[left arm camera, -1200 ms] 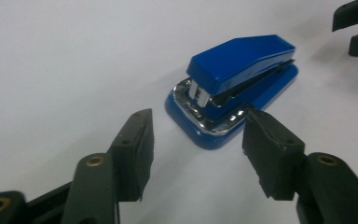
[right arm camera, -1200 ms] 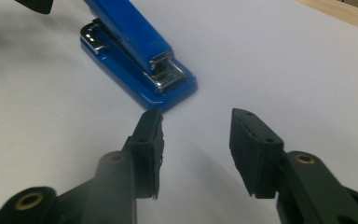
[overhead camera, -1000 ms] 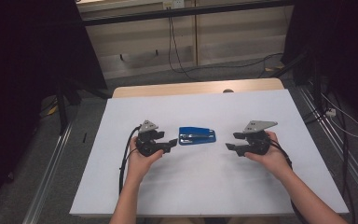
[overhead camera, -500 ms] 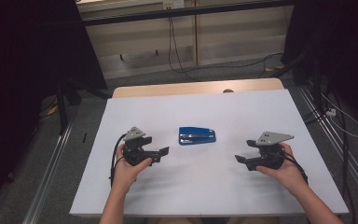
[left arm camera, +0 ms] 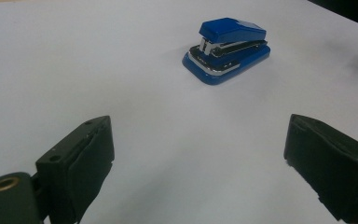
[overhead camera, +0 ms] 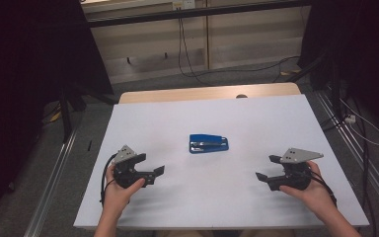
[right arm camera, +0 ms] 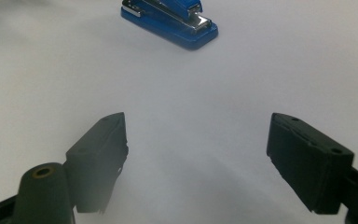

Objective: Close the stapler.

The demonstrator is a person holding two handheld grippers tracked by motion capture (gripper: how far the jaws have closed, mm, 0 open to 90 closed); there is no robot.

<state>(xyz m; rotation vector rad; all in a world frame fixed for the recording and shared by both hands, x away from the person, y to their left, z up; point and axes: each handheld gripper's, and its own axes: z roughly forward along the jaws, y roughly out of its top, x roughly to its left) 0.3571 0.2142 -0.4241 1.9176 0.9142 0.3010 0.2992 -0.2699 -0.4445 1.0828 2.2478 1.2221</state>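
Blue stapler is seen just above the middle of the high view, lying flat on the white table sheet, untouched and alone. Its long axis runs left to right across the frame, close to parallel with the table's near edge.

Left gripper is held in the lower left of the high view, tips aimed toward frame right. Jaws have just been opening and now stand spread wide; nothing is between them. In the left gripper view the stapler is set in the upper middle, well beyond the pads, one end turned toward the camera, bare sheet in between.

Right gripper is held in the lower right of the high view, tips aimed toward frame left. Its jaws too have just been opening and stand spread, with nothing between them. In the right gripper view the stapler is cut by the top edge, left of centre, well apart from the pads.

Both tools are placed below the stapler's line in the high view, one on each side, so each faces an end rather than a long side. The left gripper is judged slightly nearer, though the difference is small. Any grasp would call for an approach up-frame and inward.
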